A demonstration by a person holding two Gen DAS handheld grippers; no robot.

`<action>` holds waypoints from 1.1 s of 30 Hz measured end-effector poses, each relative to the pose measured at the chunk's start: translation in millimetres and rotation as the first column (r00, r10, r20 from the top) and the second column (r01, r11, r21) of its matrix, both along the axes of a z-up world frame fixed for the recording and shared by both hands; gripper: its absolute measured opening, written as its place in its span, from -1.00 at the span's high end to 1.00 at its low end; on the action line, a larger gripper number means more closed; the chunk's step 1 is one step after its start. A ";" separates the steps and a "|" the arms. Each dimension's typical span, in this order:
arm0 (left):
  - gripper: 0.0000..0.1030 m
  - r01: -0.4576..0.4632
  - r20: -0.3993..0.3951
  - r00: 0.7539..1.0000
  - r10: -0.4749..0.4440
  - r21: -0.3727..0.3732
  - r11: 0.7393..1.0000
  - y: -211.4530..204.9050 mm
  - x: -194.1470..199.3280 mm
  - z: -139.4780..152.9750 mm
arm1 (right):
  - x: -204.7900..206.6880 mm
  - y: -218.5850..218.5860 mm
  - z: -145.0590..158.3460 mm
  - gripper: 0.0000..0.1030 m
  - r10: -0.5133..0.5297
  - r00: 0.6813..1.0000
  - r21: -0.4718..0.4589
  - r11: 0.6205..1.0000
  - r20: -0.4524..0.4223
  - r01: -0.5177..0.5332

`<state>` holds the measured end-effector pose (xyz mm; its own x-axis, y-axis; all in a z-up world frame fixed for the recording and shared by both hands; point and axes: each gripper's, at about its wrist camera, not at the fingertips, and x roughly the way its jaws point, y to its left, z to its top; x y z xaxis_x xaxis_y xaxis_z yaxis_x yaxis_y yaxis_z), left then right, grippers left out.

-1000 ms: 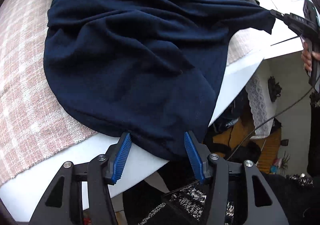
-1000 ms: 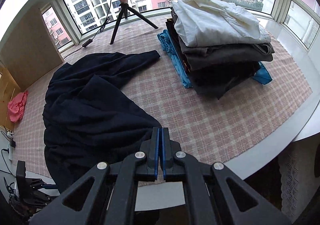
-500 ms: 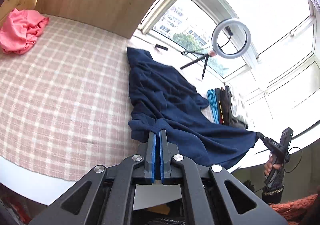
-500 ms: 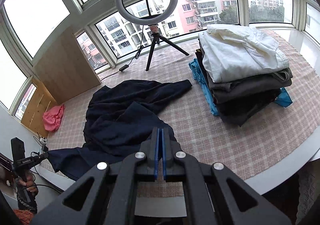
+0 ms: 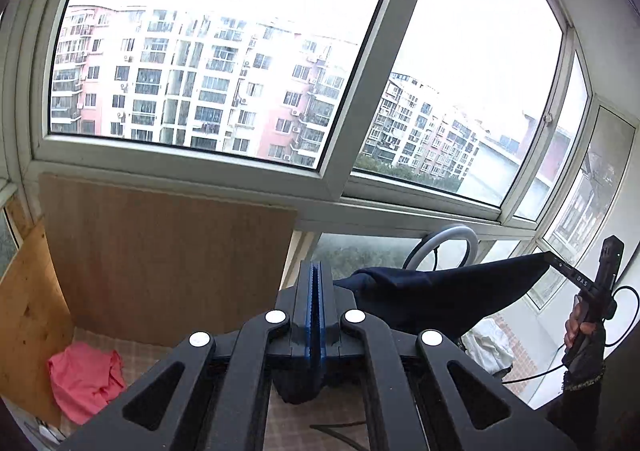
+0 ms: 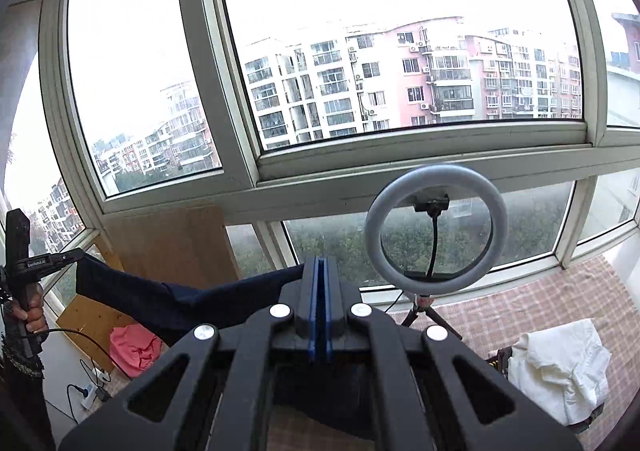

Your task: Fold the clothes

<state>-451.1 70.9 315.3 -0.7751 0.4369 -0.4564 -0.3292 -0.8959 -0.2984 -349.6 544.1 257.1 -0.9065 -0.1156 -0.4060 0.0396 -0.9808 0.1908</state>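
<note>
The left gripper [image 5: 316, 271] has its jaws pressed tight together on one end of the navy cloth [image 5: 452, 299]. The right gripper [image 6: 320, 267] is pinched shut on the other end of it. The cloth hangs in the air between the two, pulled long like a dark band. It looks smooth on top and sags a bit below. More of it drops down under each gripper, but the black arms hide that part, so its full shape is hard to make out.

A hand [image 6: 34, 313] holds the left gripper's handle. Behind stand a ring light [image 6: 436, 227] and big windows [image 6: 400, 63]. A pink cloth [image 5: 86, 381] lies on the checked mat [image 6: 540, 303]. A white pile [image 6: 560, 367] sits at the right, cut off by the edge.
</note>
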 end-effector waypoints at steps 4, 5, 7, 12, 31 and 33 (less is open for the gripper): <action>0.98 0.017 -0.137 0.990 -0.028 -0.078 0.997 -19.7 48.3 69.9 | 44.4 8.9 85.2 0.96 -0.087 0.990 0.087 0.991 -0.113 0.097; 0.98 0.019 -0.149 0.988 -0.033 -0.092 0.996 -26.0 61.6 73.3 | 58.2 10.4 86.3 0.96 -0.095 0.988 0.103 0.989 -0.118 0.107; 0.98 0.038 -0.140 0.988 -0.057 -0.132 0.991 -37.9 87.5 56.2 | 85.8 13.5 85.3 0.96 -0.109 0.986 0.132 0.983 -0.124 0.125; 0.97 0.102 -0.015 0.994 -0.107 -0.209 0.973 -67.8 150.0 -29.1 | 152.6 17.7 -0.6 0.96 -0.067 0.998 0.106 0.992 0.007 0.066; 0.98 0.080 0.814 0.578 0.052 -0.120 0.990 -179.7 247.9 -400.4 | 278.6 -1.1 -371.2 0.92 -0.129 0.521 0.021 0.978 0.844 0.208; 0.97 0.081 0.759 0.644 0.093 -0.189 0.979 -186.6 215.7 -389.4 | 272.2 4.7 -355.6 0.92 -0.155 0.533 0.047 0.976 0.832 0.211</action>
<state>-235.4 -115.6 -74.1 -0.1173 0.2720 -0.9551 -0.0574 -0.9620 -0.2669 -77.4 548.8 -98.5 -0.1743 -0.0339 -0.9841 -0.3421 -0.9351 0.0928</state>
